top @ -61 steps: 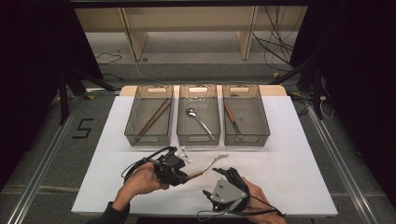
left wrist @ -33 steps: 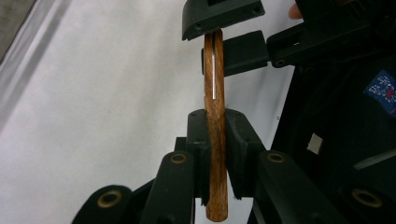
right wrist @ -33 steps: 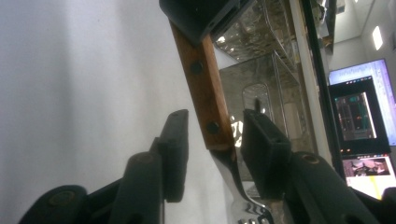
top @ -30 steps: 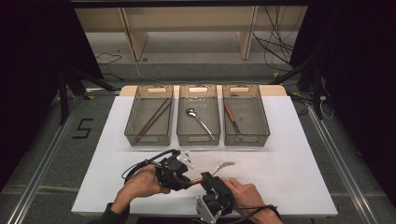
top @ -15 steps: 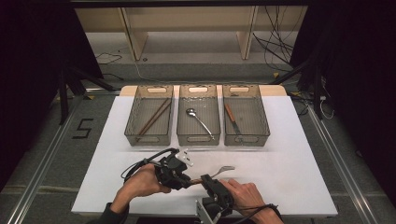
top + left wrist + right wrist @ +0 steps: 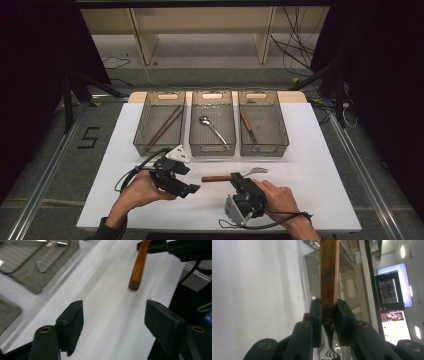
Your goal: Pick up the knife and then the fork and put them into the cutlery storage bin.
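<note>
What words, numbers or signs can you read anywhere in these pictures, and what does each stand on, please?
"5": a large dark numeral marked on the grey floor, left of the white table in the high view.
Screens in the right gripper view's background: some writing or graphics, too small and blurred to read.
Trays, utensils and both grippers: no legible lettering.
</note>
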`<state>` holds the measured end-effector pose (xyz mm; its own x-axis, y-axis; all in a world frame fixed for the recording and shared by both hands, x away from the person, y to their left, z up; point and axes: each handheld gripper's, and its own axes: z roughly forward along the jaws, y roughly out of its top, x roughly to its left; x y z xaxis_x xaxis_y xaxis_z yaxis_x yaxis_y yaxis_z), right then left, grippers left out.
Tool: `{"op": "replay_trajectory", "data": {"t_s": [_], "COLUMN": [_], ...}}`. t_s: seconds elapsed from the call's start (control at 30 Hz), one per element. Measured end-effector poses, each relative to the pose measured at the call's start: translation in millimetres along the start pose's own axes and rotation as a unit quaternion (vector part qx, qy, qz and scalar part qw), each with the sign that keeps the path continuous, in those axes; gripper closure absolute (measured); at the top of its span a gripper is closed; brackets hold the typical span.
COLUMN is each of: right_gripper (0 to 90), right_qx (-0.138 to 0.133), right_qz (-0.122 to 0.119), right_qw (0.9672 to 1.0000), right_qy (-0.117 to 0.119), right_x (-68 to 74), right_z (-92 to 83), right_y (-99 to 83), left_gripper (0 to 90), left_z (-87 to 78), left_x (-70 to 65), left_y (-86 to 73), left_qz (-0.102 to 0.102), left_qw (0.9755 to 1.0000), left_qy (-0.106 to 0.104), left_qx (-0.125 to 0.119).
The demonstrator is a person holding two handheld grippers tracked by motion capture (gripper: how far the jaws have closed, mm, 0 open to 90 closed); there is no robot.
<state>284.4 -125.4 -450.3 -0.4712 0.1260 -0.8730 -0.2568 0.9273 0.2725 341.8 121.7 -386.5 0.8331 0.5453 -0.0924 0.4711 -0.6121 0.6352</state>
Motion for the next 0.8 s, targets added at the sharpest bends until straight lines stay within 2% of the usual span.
{"op": "replay_trajectory", "data": {"t_s": [0.1, 0.27, 0.37, 0.43, 0.47, 0.53, 0.6, 0.7, 0.77, 0.8], "right_gripper": [77.8, 77.8, 77.8, 77.8, 77.8, 77.8, 77.8, 77.8, 77.8, 77.8], "right_qx": [0.0, 0.009, 0.023, 0.027, 0.032, 0.034, 0.03, 0.033, 0.037, 0.039], "right_qz": [0.013, 0.052, 0.107, 0.148, 0.169, 0.219, 0.272, 0.342, 0.382, 0.396], "right_qw": [0.9999, 0.9986, 0.994, 0.9885, 0.9847, 0.9739, 0.9594, 0.9336, 0.9152, 0.9078], "right_qy": [-0.005, -0.005, 0.003, 0.018, 0.029, 0.049, 0.068, 0.1, 0.122, 0.131], "right_x": [-10.3, -28.6, -44.6, -58.3, -66.3, -82.4, -99.2, -123.8, -137.7, -144.3], "right_z": [-1.5, -1.7, 1.4, 5.5, 7.5, 12.7, 17.8, 26.1, 31.5, 34.4], "right_y": [-6.4, -18.1, -26.2, -32.4, -36.0, -43.2, -51.0, -63.3, -71.2, -75.2], "left_gripper": [27.6, 24.4, 22.4, 21.2, 20.7, 20.2, 19.3, 18.7, 18.4, 18.1], "left_z": [-3.9, -4.5, -2.7, -2.1, -1.6, -0.3, 0.8, 2.6, 3.7, 3.9], "left_x": [5.6, 11.1, 12.5, 13.0, 13.2, 14.1, 15.6, 17.7, 18.7, 19.3], "left_y": [-3.4, -11.5, -18.5, -23.4, -26.1, -32.0, -38.5, -48.4, -55.2, -58.9], "left_qz": [-0.01, -0.022, -0.026, -0.031, -0.032, -0.036, -0.043, -0.052, -0.057, -0.06], "left_qw": [0.9998, 0.9988, 0.9979, 0.9969, 0.9962, 0.9949, 0.9934, 0.9914, 0.9898, 0.9888], "left_qy": [0.012, 0.023, 0.034, 0.039, 0.042, 0.05, 0.055, 0.062, 0.069, 0.071], "left_qx": [-0.011, -0.035, -0.049, -0.061, -0.069, -0.08, -0.091, -0.103, -0.111, -0.117]}}
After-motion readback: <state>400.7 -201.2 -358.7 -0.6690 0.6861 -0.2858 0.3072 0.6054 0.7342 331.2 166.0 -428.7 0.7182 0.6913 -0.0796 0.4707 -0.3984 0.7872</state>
